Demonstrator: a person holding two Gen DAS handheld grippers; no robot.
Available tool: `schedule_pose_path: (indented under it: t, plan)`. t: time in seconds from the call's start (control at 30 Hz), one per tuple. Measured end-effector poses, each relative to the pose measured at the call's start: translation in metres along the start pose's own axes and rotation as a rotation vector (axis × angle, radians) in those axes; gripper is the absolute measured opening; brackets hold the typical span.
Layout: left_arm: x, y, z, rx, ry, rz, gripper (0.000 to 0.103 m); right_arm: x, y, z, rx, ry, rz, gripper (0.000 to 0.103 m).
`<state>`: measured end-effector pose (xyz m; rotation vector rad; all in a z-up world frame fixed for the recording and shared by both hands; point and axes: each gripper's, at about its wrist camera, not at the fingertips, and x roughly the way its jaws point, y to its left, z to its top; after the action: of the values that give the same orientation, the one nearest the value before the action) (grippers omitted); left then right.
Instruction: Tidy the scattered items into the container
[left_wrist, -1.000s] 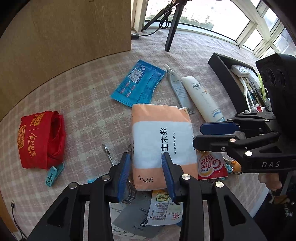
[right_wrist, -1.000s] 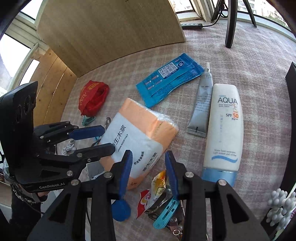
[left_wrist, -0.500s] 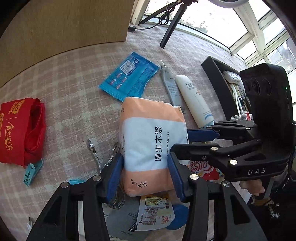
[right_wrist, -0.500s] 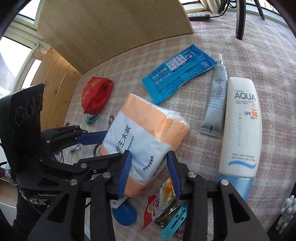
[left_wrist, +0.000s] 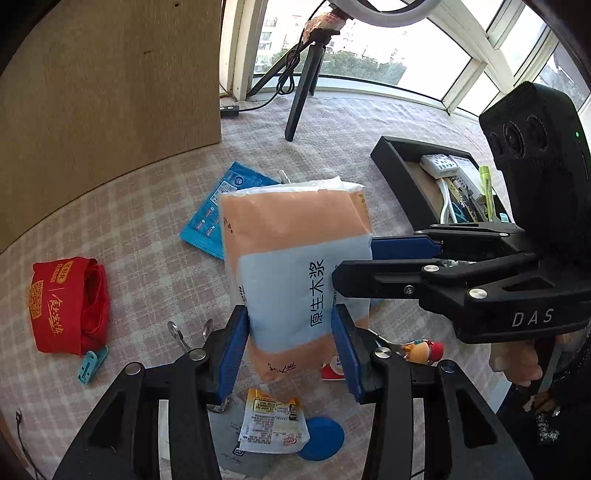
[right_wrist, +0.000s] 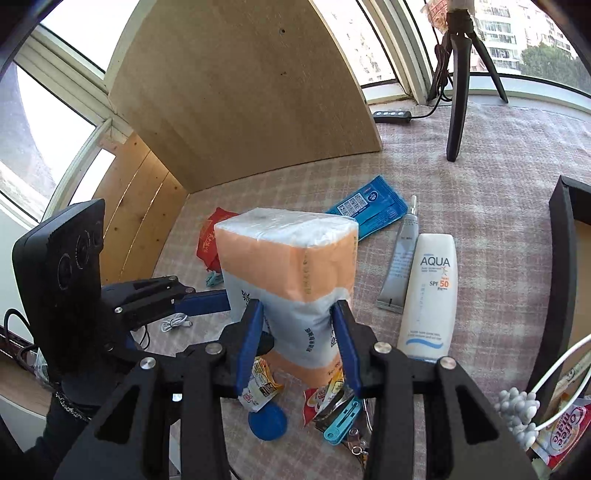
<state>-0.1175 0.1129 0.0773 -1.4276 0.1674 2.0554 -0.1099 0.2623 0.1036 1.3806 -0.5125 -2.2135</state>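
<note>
Tissue pack (left_wrist: 295, 258), soft, light and slick-wrapped, sits clamped in both my left gripper (left_wrist: 291, 347) and right gripper (right_wrist: 299, 339), best pinched low across its narrow sides.

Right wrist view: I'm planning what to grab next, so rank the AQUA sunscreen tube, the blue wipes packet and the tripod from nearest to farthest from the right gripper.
1. AQUA sunscreen tube, just right of the right gripper.
2. Blue wipes packet, farther back, behind the held tissue pack.
3. Tripod, far back by the window.
</note>
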Motion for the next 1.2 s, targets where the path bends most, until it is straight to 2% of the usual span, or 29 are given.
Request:
schedule_pose_path:
  t: [0.33,0.7,0.8,0.9,1.0,1.2]
  plan:
    - [-0.007,-0.070,0.036,0.106,-0.056,-0.049,0.043,-0.081,-0.041,-0.004,0.039,-0.124,-0.060,0.040]
    - [0.022,-0.176,0.092,0.213,-0.080,-0.152,0.043,-0.169,-0.120,-0.021,0.164,-0.261,-0.207,0.040]
    - [0.034,-0.201,0.104,0.228,-0.073,-0.186,0.043,-0.191,-0.134,-0.022,0.175,-0.302,-0.284,0.040]
    - [0.049,-0.221,0.115,0.226,-0.066,-0.181,0.045,-0.214,-0.149,-0.027,0.221,-0.385,-0.411,0.040]
    - [0.053,-0.232,0.114,0.221,-0.061,-0.162,0.044,-0.226,-0.158,-0.033,0.241,-0.409,-0.403,0.040]
    - [0.031,-0.230,0.101,0.259,-0.092,-0.135,0.043,-0.221,-0.159,-0.037,0.245,-0.391,-0.373,0.040]
